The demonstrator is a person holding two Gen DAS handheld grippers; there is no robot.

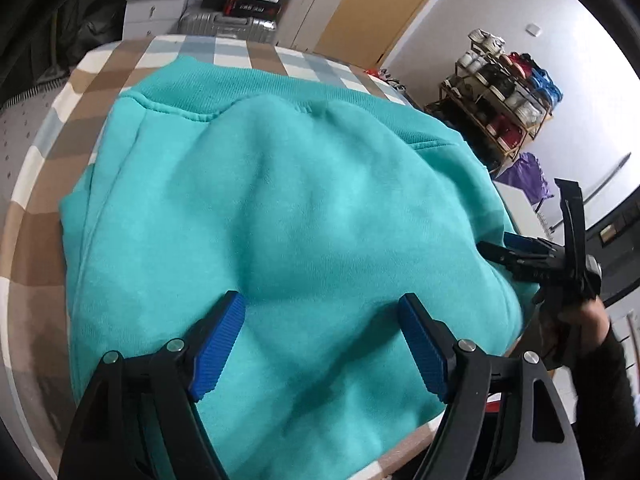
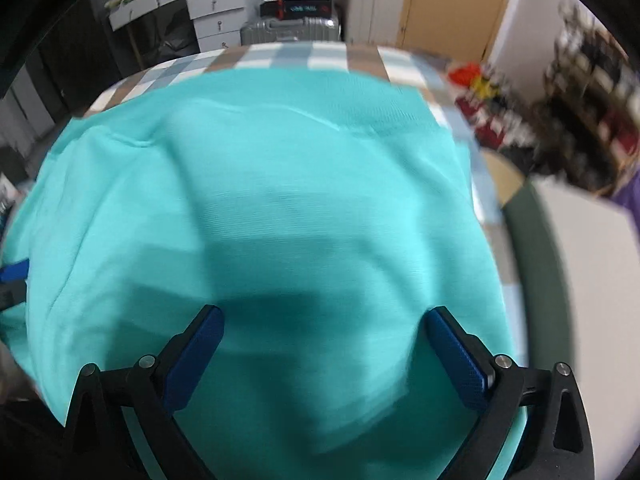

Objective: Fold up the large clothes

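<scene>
Your turquoise sweatshirt (image 1: 280,216) lies folded into a thick bundle on the checkered tabletop (image 1: 52,152), covering most of it, with its ribbed hem band toward the far edge. Your left hand-held gripper (image 1: 320,316) hangs above the near part of the bundle with its jaws spread wide; the blue pads (image 1: 218,344) stand to either side of a soft bulge in the cloth and nothing is pinched between them. Your right hand-held gripper (image 2: 324,332) is also spread wide over the sweatshirt (image 2: 260,200), pads clear of the fabric, though that view is blurred and you cannot tell how close the tips sit to the cloth. From the left wrist view, your right hand-held gripper (image 1: 520,256) shows at the bundle's right edge, just beside the fabric, with your hand (image 1: 588,316) gripping its handle. Behind the tabletop (image 2: 320,56) stand a silver suitcase (image 1: 228,26) and white drawers (image 1: 156,0).
</scene>
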